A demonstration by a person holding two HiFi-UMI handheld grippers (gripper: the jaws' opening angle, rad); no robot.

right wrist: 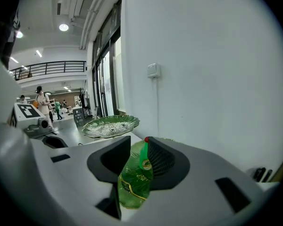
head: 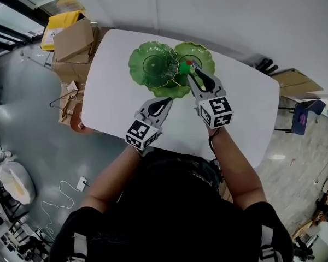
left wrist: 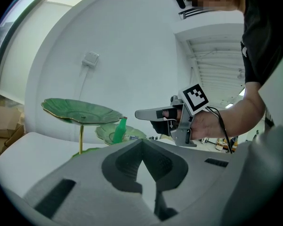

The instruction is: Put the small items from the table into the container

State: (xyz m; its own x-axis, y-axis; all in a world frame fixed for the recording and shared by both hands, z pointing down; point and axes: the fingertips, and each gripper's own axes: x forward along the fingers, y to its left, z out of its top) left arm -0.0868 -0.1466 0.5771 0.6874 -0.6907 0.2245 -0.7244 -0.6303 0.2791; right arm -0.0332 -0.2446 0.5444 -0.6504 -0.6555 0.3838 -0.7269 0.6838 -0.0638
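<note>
Nearest: left gripper [head: 164,102], low over the near half of the table, jaw tips pressed together, nothing between them. Reads as parked: out of the other hand's way, with no loose item in view on the white top.

Next out: right gripper [head: 192,73], reaching over the leaf stand, jaws spread. Small green bottle [left wrist: 119,130] with red cap upright in the gap at the tips, one pad clear of it, the other close beside it. Contact there not resolvable, no pinch evident. Judged a delivery: bottle base down on the middle leaf dish [head: 207,57], so already inside the container. Upright placement probably to stop rolling off the shallow rim.

Container: three green leaf dishes on gold stems, tallest leaf [head: 153,64] beside the bottle, lowest leaf [head: 169,90] nearest.

Surface: white table [head: 112,97], rounded corners, smooth.

Room: plain white wall [head: 235,15] behind, with a wall switch [right wrist: 152,70]. Grey floor [head: 33,119], cardboard boxes [head: 74,42] at the left.
</note>
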